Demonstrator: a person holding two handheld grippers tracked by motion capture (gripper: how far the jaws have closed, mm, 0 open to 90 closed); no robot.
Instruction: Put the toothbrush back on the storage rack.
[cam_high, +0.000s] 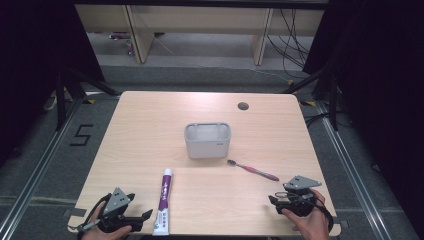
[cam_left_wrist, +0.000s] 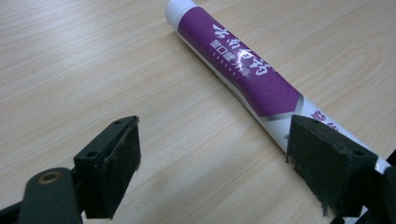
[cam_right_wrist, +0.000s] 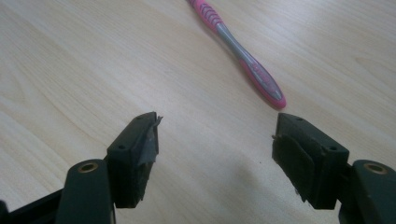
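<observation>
A purple and white toothpaste tube (cam_high: 164, 200) lies lengthwise near the table's front edge, cap pointing away. A pink and grey toothbrush (cam_high: 252, 170) lies right of centre, just in front of a grey holder cup (cam_high: 207, 140). My left gripper (cam_high: 140, 206) rests at the front left corner, open, just left of the tube. In the left gripper view the tube (cam_left_wrist: 243, 65) runs past the right jaw of the open gripper (cam_left_wrist: 215, 128), not between the pads. My right gripper (cam_high: 275, 200) is open at the front right. Ahead of its empty jaws (cam_right_wrist: 215, 120) lies the toothbrush handle (cam_right_wrist: 247, 60).
The wooden table (cam_high: 150, 130) has a round cable hole (cam_high: 243, 106) at the back right. Black tripod legs and cables stand on the floor beyond the table's sides. A hand holds each gripper at the front edge.
</observation>
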